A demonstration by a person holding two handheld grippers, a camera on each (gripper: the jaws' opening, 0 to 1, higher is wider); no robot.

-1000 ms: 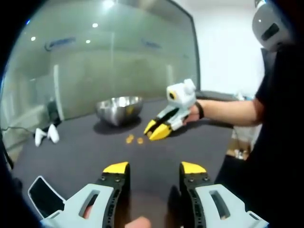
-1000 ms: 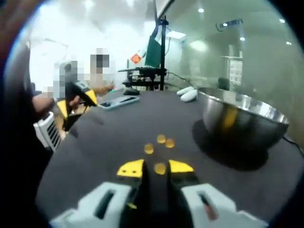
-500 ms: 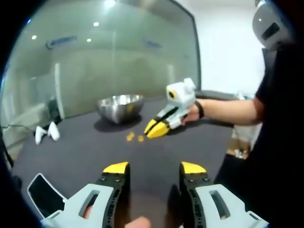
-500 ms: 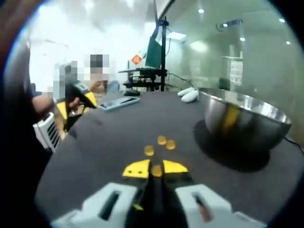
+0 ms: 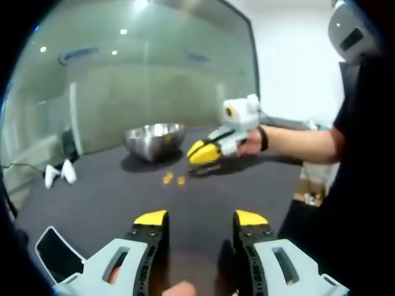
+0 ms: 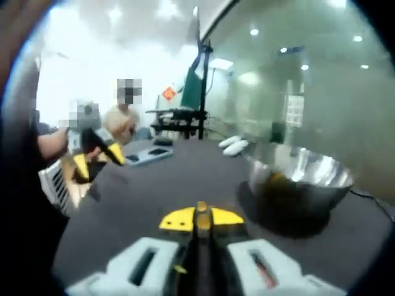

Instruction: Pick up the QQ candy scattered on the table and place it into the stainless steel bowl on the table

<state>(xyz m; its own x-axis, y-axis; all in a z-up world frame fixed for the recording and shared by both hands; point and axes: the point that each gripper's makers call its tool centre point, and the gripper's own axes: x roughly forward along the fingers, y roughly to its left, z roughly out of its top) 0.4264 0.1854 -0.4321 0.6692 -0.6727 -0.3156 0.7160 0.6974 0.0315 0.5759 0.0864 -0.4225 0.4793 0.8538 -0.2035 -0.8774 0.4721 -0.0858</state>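
Note:
My right gripper is shut on one yellow QQ candy and hangs above the dark table. From the left gripper view the right gripper hovers just right of the stainless steel bowl, held by a hand. Two loose candies lie on the table below it. The bowl stands ahead and to the right in the right gripper view. My left gripper is open and holds nothing, low over the near table; the left gripper appears at the far left.
A phone lies near my left gripper, and the phone lies farther off in the right gripper view. Two white objects rest at the table's far end. A glass wall runs behind the table. A person's arm reaches in.
The right gripper closed on one candy and lifted it off the table, rising beside the bowl. The left gripper has stayed put.

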